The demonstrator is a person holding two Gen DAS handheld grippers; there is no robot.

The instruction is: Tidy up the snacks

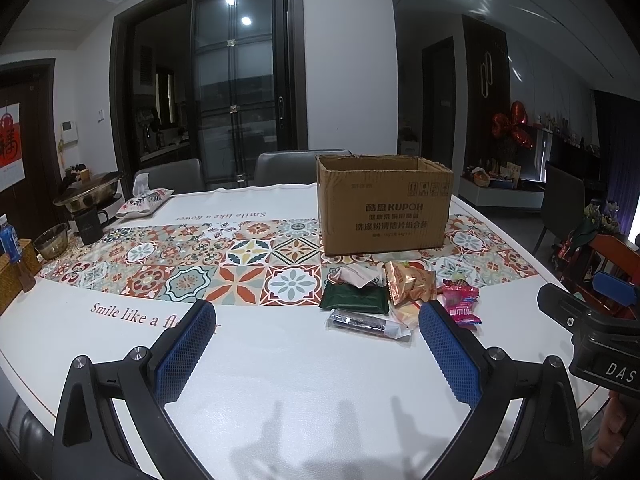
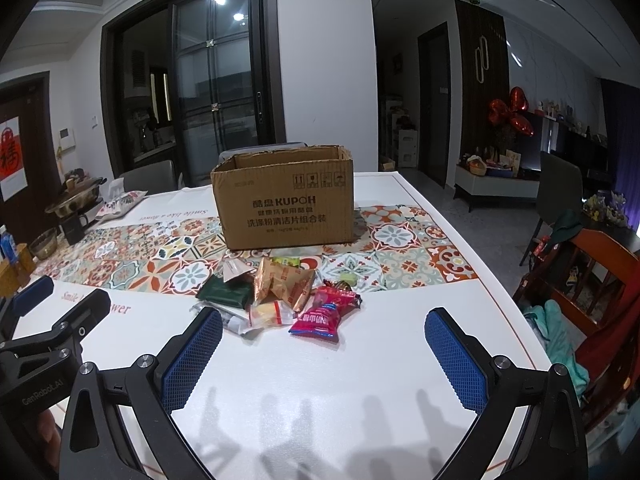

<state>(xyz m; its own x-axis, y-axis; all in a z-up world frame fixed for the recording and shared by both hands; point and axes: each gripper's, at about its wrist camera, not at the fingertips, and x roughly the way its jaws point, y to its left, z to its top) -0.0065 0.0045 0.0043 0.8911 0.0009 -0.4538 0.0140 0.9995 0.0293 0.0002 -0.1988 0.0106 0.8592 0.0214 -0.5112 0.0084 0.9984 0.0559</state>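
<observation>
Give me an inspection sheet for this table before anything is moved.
Surface: white table with a patterned tile runner.
Job's things: open cardboard box upright on the runner; snack pile in front of it, including a green packet, gold packets and a red packet.
Clutter: pot, dark mug, glass bowl, blue bottle and tissue pouch at the far left.
Grippers: left tool and right tool open, empty, above the table.
Cables: nothing seen.
Surroundings: chairs, glass door, red balloons.
</observation>
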